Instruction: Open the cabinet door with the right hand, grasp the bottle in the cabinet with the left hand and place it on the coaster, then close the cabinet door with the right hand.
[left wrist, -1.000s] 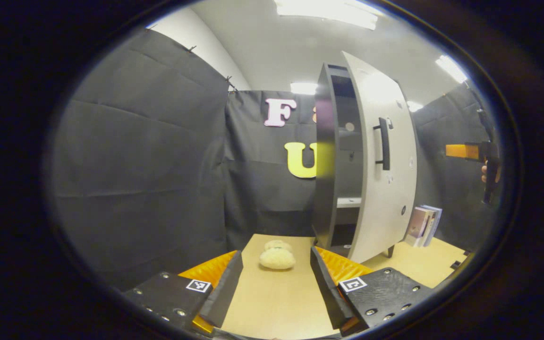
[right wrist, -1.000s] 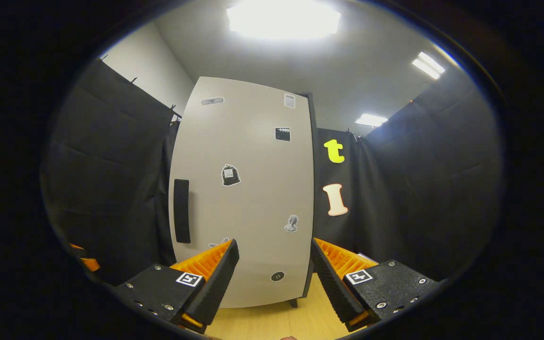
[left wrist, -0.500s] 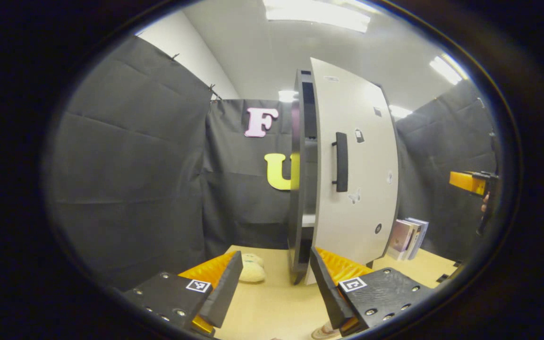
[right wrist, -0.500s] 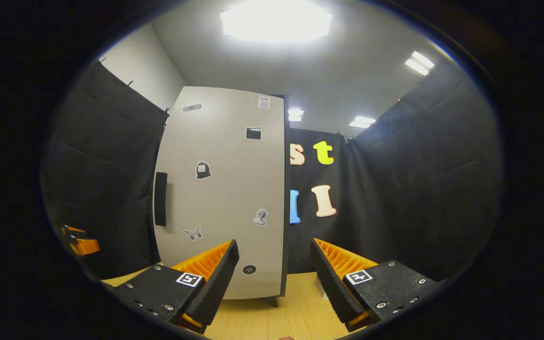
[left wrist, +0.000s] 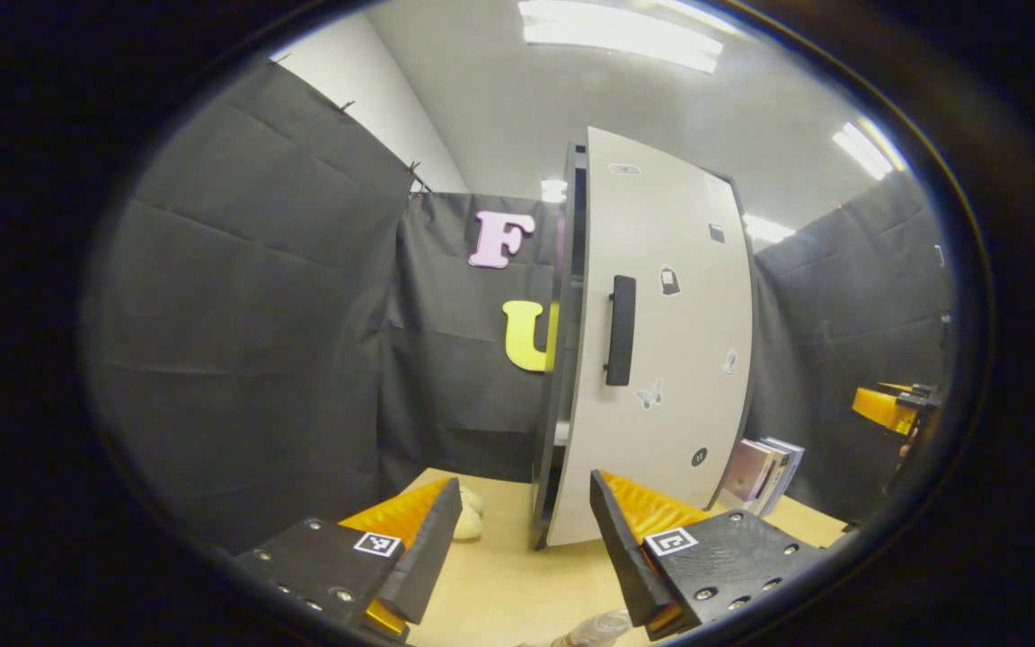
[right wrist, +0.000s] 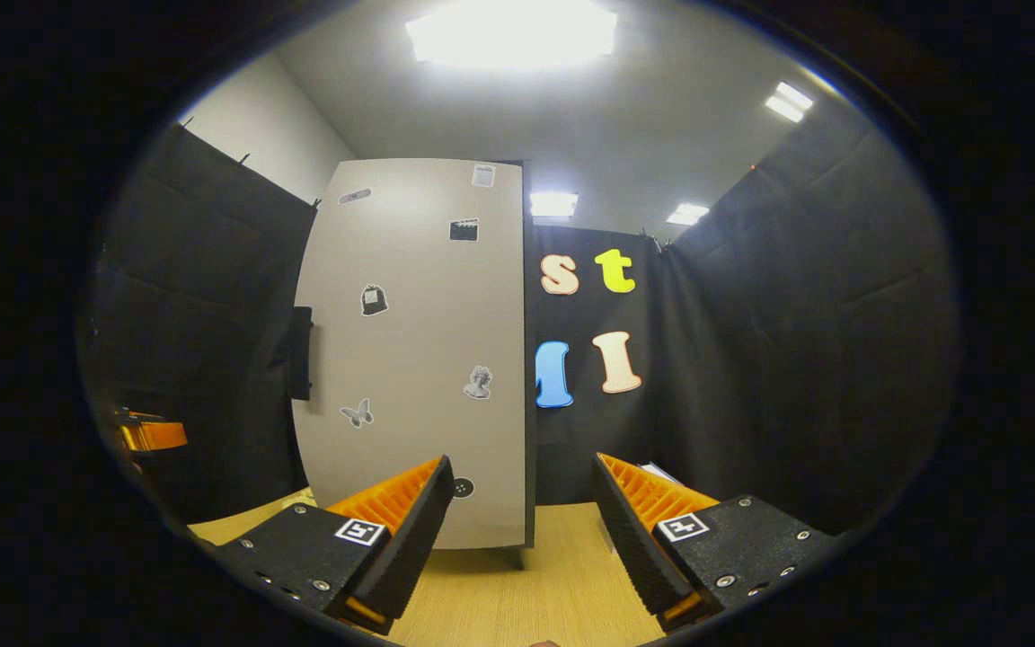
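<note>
Far left on the table, a pale fluffy toy sits against the booth wall, well out of the way of the work. The left gripper hangs low over the tabletop, fingers spread wide with nothing between them. I'd guess it rests there because its part is done. Just below it, at the bottom edge of the left gripper view, pokes a clear bottle. It sits out of the cabinet, on the table; whether a coaster is under it I cannot tell, that part is cut off.

Next along, the cabinet. Its door stands almost flat against the front, with a thin dark gap open on the handle side. The black handle runs upright near that edge, free of any grip. Stickers dot the door face. So the closing step looks nearly finished, though not sealed.

Right of the cabinet, a few books lean against its side.

Then the right gripper, back from the door and clear of it, facing its pale panel. Its fingers gape wide too, touching nothing and holding nothing. In my judgement a last nudge on the door may be wanted.
</note>
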Demonstrator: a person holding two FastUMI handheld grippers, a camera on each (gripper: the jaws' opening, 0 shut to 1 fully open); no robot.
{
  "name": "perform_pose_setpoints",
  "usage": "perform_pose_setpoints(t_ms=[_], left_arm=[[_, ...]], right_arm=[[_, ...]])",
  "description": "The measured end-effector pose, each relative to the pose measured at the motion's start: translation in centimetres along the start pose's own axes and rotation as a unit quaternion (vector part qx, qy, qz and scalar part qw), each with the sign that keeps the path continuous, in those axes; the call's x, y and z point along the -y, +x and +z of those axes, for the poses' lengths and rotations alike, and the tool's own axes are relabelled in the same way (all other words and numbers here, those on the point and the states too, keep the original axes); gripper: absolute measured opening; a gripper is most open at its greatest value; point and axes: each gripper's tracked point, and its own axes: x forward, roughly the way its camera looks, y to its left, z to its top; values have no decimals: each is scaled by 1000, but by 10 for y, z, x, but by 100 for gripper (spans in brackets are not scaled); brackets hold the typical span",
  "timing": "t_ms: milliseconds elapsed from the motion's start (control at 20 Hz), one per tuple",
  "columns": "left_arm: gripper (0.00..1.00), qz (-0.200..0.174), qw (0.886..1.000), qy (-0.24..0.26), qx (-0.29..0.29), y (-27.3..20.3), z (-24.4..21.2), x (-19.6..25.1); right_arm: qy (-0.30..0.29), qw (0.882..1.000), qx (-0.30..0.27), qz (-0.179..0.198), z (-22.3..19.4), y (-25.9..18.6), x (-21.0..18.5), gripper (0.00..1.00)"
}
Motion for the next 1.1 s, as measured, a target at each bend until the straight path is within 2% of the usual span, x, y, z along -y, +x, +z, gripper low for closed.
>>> perform_pose_setpoints(t_ms=[50, 100, 150, 200, 350, 400, 450, 500, 550, 600, 650, 700, 750, 850, 900, 1050, 1100], left_arm=[[83, 2, 1000, 7, 3, 0, 3, -1], [87, 4, 1000, 13, 7, 0, 6, -1], [87, 5, 1000, 16, 8, 0, 7, -2], [83, 7, 1000, 16, 7, 1, 8, -4], [83, 8, 1000, 5, 7, 4, 10, -5], [87, 9, 1000, 6, 6, 5, 11, -6], [83, 11, 1000, 9, 7, 4, 10, -7], [87, 11, 1000, 13, 7, 4, 11, -7], [83, 11, 1000, 16, 8, 5, 11, -7], [87, 11, 1000, 19, 8, 5, 10, -6], [83, 10, 1000, 19, 7, 5, 9, -5], [87, 9, 1000, 17, 6, 5, 8, -4], [83, 10, 1000, 15, 5, 5, 7, -4], [83, 12, 1000, 12, 2, 5, 4, -6], [87, 13, 1000, 10, 1, 6, 2, -7], [87, 11, 1000, 7, -1, 5, 0, -7], [83, 12, 1000, 9, 1, 4, 2, -8]], right_arm=[[3, 1000, 0, 1, 0, -1, 0, 94], [4, 1000, 0, 1, -2, -1, 0, 94], [4, 1000, -3, 0, -4, -1, 2, 94], [4, 1000, -6, 0, -6, -2, 1, 94], [9, 1000, -12, -1, -9, -3, 1, 94], [10, 1000, -13, -2, -9, -4, 1, 94], [10, 1000, -13, -4, -9, -5, 2, 94], [10, 1000, -12, -6, -8, -6, 3, 94], [10, 1000, -11, -8, -8, -7, 3, 94], [10, 1000, -10, -10, -7, -7, 4, 94], [11, 1000, -10, -11, -7, -8, 4, 94], [12, 1000, -10, -12, -7, -8, 5, 94], [14, 1000, -11, -14, -8, -9, 5, 94], [16, 1000, -13, -15, -9, -10, 5, 94], [17, 1000, -14, -16, -10, -10, 5, 94], [18, 1000, -14, -17, -8, -12, 4, 94], [18, 1000, -13, -17, -7, -12, 4, 94]])
